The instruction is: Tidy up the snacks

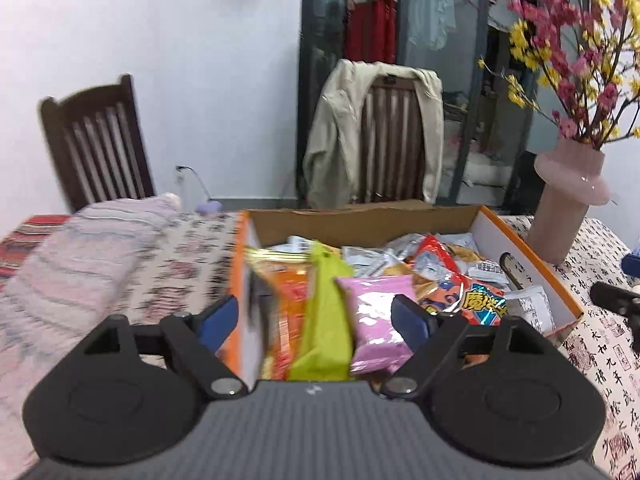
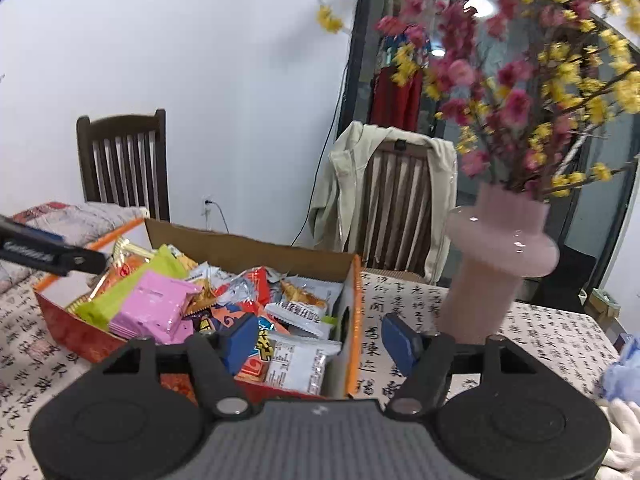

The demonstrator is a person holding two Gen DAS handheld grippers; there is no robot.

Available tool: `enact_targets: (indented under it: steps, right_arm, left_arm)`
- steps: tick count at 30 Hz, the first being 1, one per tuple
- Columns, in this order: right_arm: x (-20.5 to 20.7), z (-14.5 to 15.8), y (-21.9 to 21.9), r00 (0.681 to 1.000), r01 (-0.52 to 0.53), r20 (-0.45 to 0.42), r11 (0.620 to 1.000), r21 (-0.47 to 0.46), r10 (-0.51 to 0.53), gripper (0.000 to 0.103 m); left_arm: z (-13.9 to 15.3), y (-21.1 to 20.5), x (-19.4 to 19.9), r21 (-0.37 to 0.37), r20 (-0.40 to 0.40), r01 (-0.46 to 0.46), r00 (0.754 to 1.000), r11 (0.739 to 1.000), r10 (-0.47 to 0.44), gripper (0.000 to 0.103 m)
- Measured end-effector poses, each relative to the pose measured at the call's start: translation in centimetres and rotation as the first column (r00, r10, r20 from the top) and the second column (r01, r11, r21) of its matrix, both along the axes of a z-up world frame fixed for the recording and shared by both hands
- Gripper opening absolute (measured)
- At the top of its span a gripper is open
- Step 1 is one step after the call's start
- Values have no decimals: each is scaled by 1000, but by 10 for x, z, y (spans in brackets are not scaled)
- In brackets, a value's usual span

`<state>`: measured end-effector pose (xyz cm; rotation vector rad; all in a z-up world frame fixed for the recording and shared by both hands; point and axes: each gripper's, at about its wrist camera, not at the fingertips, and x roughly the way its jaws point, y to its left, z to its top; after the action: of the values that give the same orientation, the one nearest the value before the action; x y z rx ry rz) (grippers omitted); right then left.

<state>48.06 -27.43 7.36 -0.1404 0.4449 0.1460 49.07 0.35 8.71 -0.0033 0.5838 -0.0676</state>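
box (image 1: 524, 248): orange-rimmed cardboard | snack packets (image 1: 376, 320): pink, green, orange, white

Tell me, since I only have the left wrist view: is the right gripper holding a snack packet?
Observer: No. The right gripper has open jaws, with nothing pressed between them.
Operator: Where is it aimed?
Observer: At the right end wall of the orange cardboard box, with the pink glass vase beyond it.
Operator: Anything right of the vase?
Observer: A crumpled pale blue item on the calligraphy-print tablecloth; I cannot tell what it is.
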Motion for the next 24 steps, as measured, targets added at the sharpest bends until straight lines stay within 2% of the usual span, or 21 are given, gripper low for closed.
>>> enact_targets:
  steps: [4, 6, 13, 18, 24]
  right_arm:
    - [-26, 14, -7, 1000, 0, 15, 999, 40, -1, 74]
    - [-37, 18, -7, 1000, -9, 17, 998, 56, 8, 81]
    - [-72, 20, -5, 1000, -5, 12, 996, 85, 4, 81]
    - [-101, 21, 0, 1000, -14, 21, 996, 86, 12, 85]
    - [-144, 19, 7, 999, -27, 48, 996, 81, 23, 88]
  left_arm:
    - [14, 9, -33, -2, 17, -29, 999, 1000, 29, 92]
    - [20, 10, -49, 0, 24, -28, 999, 1000, 28, 92]
    - [32, 7, -101, 2, 54, -27, 998, 1000, 27, 95]
    - [32, 6, -139, -10, 62, -25, 998, 1000, 25, 95]
    - [26, 5, -191, -21, 82, -10, 997, 1000, 12, 100]
